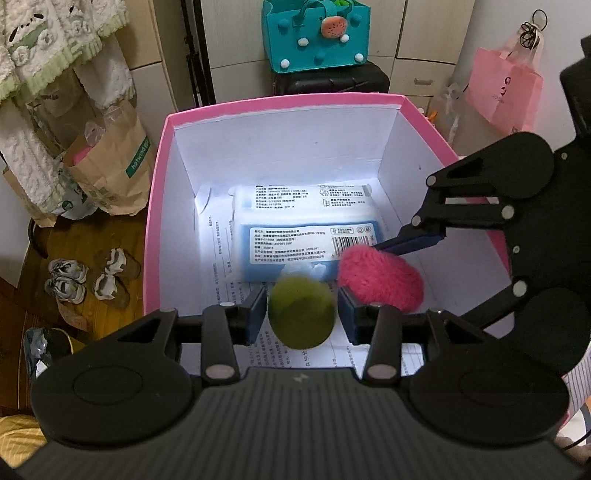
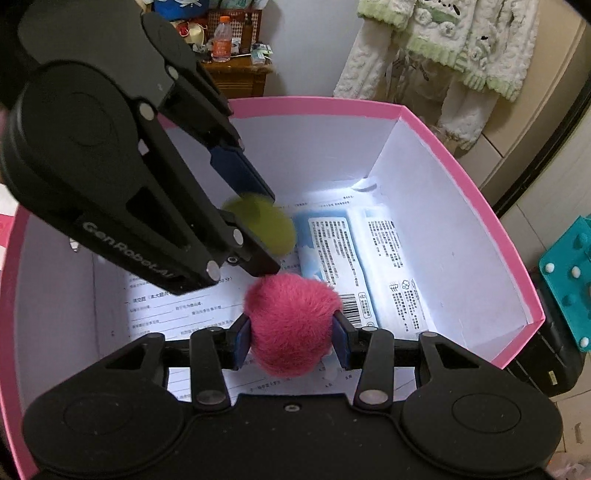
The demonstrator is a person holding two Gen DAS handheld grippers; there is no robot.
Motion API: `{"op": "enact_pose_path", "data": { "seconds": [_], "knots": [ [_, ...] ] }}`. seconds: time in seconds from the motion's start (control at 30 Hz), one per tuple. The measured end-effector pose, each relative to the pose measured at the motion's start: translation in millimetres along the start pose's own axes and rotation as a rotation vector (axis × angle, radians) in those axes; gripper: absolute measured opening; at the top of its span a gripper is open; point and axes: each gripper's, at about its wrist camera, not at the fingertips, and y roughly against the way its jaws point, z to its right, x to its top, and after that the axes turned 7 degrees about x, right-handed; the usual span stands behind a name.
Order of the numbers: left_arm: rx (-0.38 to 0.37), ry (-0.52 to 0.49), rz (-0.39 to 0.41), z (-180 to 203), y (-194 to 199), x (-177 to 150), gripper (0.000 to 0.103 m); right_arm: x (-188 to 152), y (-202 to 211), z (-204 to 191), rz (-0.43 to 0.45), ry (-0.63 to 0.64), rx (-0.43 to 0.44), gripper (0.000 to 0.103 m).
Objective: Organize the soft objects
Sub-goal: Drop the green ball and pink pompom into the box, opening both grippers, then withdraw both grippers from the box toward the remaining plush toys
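Both grippers reach down into a pink box (image 1: 159,206) with white inner walls (image 2: 436,206). My left gripper (image 1: 301,314) has a green ball (image 1: 301,314) between its blue pads. The ball is smeared while the pads are sharp, with a thin gap showing on each side. From the right wrist view, the same ball (image 2: 264,229) is just as blurred between the left gripper's fingers. My right gripper (image 2: 291,341) is shut on a fluffy pink pompom (image 2: 291,321), its fur pressed against both pads. The pompom (image 1: 380,280) hangs just right of the ball.
Two blue-and-white tissue packs (image 1: 306,225) lie on the box floor over printed paper sheets (image 2: 177,306). Outside the box are a teal felt bag (image 1: 316,35), paper bags (image 1: 110,166), shoes (image 1: 88,280) on the wooden floor and a pink bag (image 1: 502,88).
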Motion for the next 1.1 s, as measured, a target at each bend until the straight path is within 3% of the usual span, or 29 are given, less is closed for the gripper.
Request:
{"op": "enact_pose_path", "data": {
  "seconds": [0.3,0.37,0.8,1.1],
  "knots": [
    [0.006,0.003,0.014,2.2,9.4,-2.9,0.048,-9.5,20.8,4.8,0.078,-0.086,-0.009,0.056],
    [0.011,0.004,0.025,2.4,17.1,-5.2,0.054,-11.8,30.5,2.6,0.102,-0.111,-0.003,0.058],
    [0.071,-0.035,0.133,13.9,99.3,-35.6,0.061,-46.8,114.5,-30.8,0.241,-0.357,0.036,0.058],
    [0.069,-0.050,0.144,32.3,155.8,-62.2,0.062,-72.3,169.9,-73.1,0.286,-0.374,0.011,0.058]
  ]
}}
